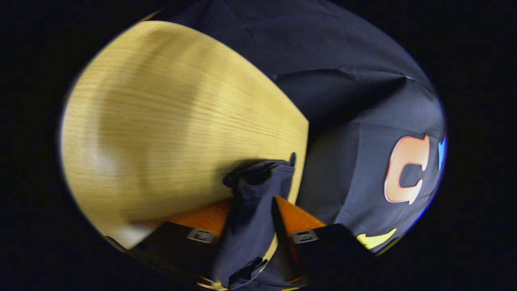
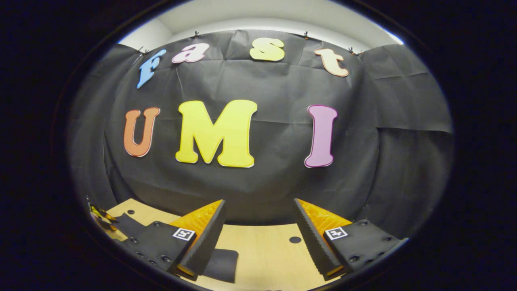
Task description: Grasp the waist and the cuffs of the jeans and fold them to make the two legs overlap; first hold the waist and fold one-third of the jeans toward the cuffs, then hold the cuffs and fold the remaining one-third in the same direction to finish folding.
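Left gripper (image 1: 255,226): a bunched fold of dark navy denim jeans (image 1: 252,202) is seen pinched between its two fingers, the jaws closed on the cloth from both sides. The fabric rises past the fingertips and hangs down below them, lifted off the pale yellow wood-grain table top (image 1: 161,121) that tilts across the left gripper view. The picture is streaked with motion blur; whether waist or cuff is the part held cannot be told from the bunch alone.

Right gripper (image 2: 258,238): the jaws stand wide apart with nothing between them. It is pointed level at the black cloth booth wall (image 2: 262,190), with the light wooden table (image 2: 262,250) below. A dark flat patch (image 2: 222,264) lies on the table just beside its left finger; it may be part of the jeans, but that is not certain. A small dark round hole (image 2: 295,239) is noted in the table surface.

Step judged: a fold in progress, one end of the jeans being carried by the left gripper alone. Which of the two thirds is being folded cannot be settled here.

Next move, as judged: the held end should be carried over the rest of the garment and laid flat, edges matched, before release. The right gripper would need to be lowered and closed on the matching corner, so the fold does not skew.

Writing: no brand or label is legible on the denim. Small square black-and-white marker tags (image 2: 183,233) are fixed on the right gripper's fingers.
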The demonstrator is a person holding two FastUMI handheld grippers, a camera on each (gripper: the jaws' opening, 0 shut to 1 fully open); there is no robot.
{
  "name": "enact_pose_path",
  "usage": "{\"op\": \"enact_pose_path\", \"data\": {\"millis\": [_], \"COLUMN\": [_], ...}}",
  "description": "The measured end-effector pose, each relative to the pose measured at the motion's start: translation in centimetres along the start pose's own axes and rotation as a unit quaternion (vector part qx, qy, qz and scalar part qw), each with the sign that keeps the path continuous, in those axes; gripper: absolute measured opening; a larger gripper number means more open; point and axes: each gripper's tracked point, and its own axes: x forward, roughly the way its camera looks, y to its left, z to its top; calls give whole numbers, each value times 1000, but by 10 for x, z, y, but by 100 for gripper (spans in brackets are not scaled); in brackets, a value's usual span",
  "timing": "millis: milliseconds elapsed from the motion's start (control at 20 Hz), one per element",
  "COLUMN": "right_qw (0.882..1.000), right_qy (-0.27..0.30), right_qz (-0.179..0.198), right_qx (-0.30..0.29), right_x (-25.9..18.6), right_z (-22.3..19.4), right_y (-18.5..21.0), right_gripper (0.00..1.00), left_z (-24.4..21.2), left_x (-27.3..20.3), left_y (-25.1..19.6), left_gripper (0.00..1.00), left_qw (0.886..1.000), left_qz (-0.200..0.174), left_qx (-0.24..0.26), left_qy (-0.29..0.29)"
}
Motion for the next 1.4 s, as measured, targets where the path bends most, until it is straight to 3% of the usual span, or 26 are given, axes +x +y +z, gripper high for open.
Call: {"op": "enact_pose_path", "data": {"millis": [50, 100, 300, 450, 800, 1400], "right_qw": [1000, 1000, 1000, 1000, 1000, 999], "right_qy": [1, 0, 12, 15, 15, 11], "right_qz": [-1, -2, -2, 0, 6, 11], "right_qx": [-2, -3, -7, -6, -4, 48], "right_x": [-1, 0, 0, -1, -4, -21], "right_z": [0, 2, -5, -2, 0, 2], "right_y": [-2, -1, -2, -2, -3, -27], "right_gripper": [100, 100, 98, 100, 98, 100], "left_z": [-2, -3, -4, -4, -18, -87], "left_x": [0, -2, 1, -1, -16, -65], "left_y": [-1, -2, -6, -8, -45, -128], "left_gripper": [28, 20, 7, 5, 5, 5], "left_qw": [1000, 1000, 1000, 1000, 995, 980], "left_qz": [-5, -7, -9, -8, -21, -91], "left_qx": [-5, -3, -3, 6, 94, 176], "left_qy": [4, 6, 6, 7, -1, 15]}}
